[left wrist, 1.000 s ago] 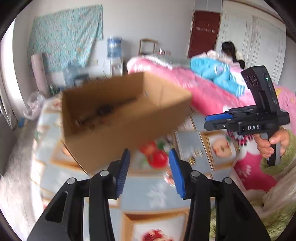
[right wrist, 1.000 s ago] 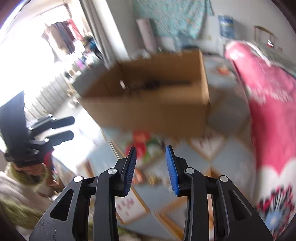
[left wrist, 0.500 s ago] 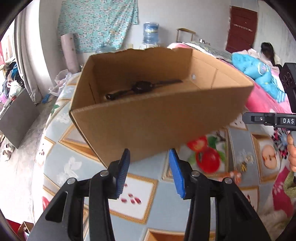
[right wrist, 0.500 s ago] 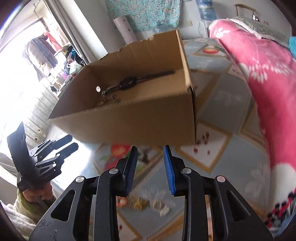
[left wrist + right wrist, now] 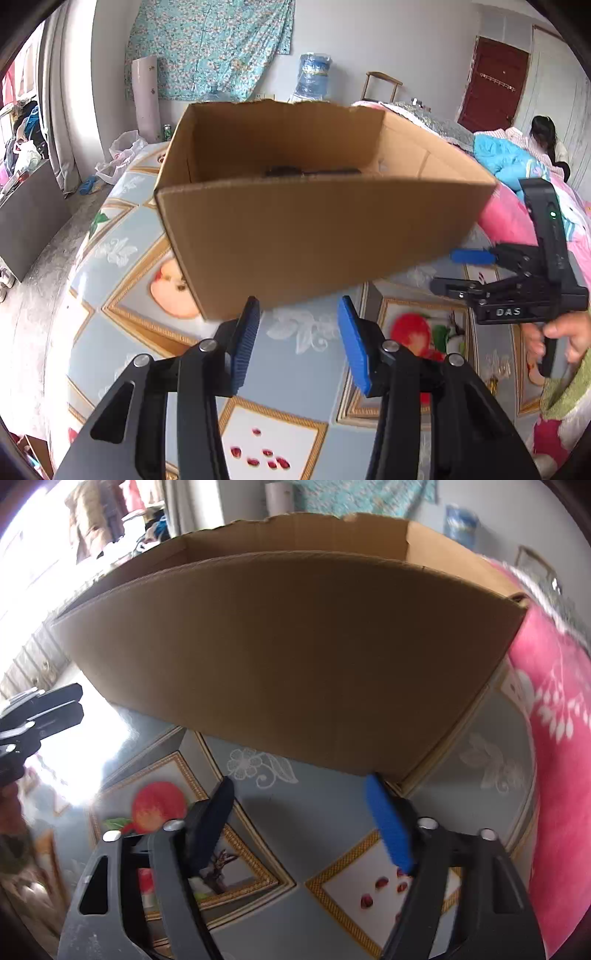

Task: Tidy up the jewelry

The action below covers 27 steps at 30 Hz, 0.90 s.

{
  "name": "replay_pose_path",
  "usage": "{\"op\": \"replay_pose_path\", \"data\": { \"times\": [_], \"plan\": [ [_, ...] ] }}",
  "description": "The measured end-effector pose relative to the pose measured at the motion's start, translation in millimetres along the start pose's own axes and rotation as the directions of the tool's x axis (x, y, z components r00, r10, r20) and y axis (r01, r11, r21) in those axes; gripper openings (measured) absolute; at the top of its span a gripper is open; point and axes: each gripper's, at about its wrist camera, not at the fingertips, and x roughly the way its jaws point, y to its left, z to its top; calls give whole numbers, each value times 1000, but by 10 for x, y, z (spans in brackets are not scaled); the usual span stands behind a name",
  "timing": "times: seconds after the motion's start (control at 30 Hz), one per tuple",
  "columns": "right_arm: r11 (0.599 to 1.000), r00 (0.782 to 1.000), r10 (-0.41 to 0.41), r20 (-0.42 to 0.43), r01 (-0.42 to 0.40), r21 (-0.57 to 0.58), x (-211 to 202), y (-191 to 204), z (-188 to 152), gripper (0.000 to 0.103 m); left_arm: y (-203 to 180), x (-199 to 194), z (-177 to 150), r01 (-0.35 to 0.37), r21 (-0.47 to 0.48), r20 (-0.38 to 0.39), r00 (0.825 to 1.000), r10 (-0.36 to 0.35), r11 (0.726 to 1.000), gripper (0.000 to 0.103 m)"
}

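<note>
Here the left gripper (image 5: 297,332) sits at lower centre of its view, jaws partly apart with nothing between them. The right gripper (image 5: 299,812) is opening wide, also empty. Just beyond both stands the cardboard box (image 5: 314,229), filling mid-frame on the patterned tablecloth (image 5: 122,236); a dark object (image 5: 291,171) lies inside. Small gold jewelry (image 5: 493,382) shows at lower right.

We note a pale wall (image 5: 388,44) at top, a teal floral cloth (image 5: 210,44) hung upper left, and a dark red door (image 5: 491,85) upper right. Grey floor (image 5: 40,266) runs down the left edge. Bright window light (image 5: 33,535) floods the right-wrist view's upper left.
</note>
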Motion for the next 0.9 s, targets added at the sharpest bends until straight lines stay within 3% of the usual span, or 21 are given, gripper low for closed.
{"op": "replay_pose_path", "data": {
  "times": [0.03, 0.1, 0.43, 0.57, 0.9],
  "plan": [
    [1000, 1000, -19, 3, 19, -20, 44, 17, 8, 90, -21, -8, -27, 1, 1, -7, 1000, -1, 1000, 43],
    [1000, 1000, -22, 6, 22, -8, 105, 16, 25, 96, -68, -47, -84, 4, 1, -18, 1000, -4, 1000, 43],
    [999, 999, -36, 12, 36, 16, 190, -53, 72, 96, -171, -249, -184, 4, -7, 18, 1000, -3, 1000, 50],
    [999, 999, -36, 12, 36, 16, 198, -64, 65, 96, -145, -367, -187, 13, -12, 53, 999, -12, 1000, 59],
    [999, 999, -37, 12, 37, 17, 199, -62, 67, 96, -188, -476, -163, 5, 21, 25, 1000, -6, 1000, 75]
  ]
}}
